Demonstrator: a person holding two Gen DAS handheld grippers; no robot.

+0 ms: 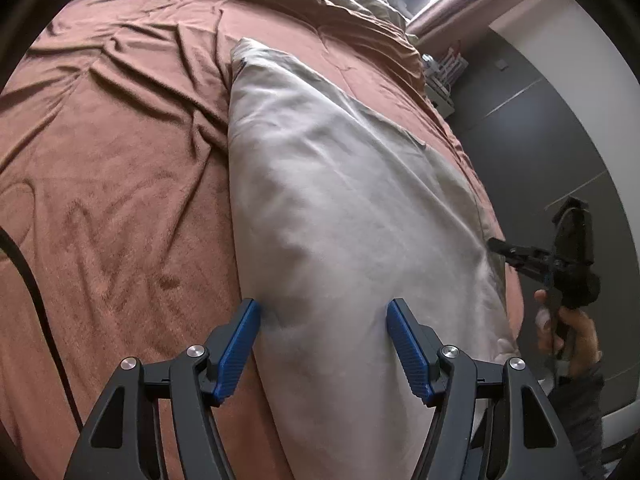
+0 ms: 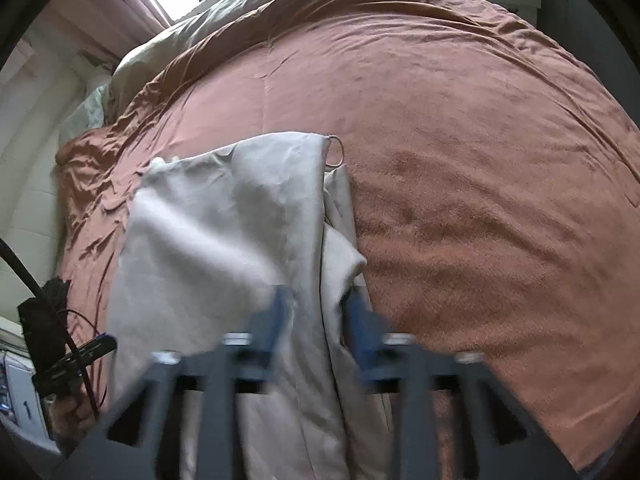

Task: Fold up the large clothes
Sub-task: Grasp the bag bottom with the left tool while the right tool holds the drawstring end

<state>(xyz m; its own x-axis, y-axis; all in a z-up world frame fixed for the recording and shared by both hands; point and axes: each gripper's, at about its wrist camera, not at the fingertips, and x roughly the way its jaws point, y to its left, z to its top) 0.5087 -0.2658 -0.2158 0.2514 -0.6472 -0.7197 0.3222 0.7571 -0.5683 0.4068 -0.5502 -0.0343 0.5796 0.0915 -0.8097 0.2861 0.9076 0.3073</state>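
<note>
Both grippers angled down over beige garment (image 1: 340, 200), left fingers (image 1: 240, 344) released, right fingers (image 2: 276, 320) released.

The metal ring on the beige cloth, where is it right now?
In the right wrist view, the metal ring sits at the beige cloth's far right corner, resting on the brown bedspread.

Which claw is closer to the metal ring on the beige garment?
Right. The right claw straddles the folds just below the metal ring on the beige garment; the left claw sits at the opposite edge.
</note>
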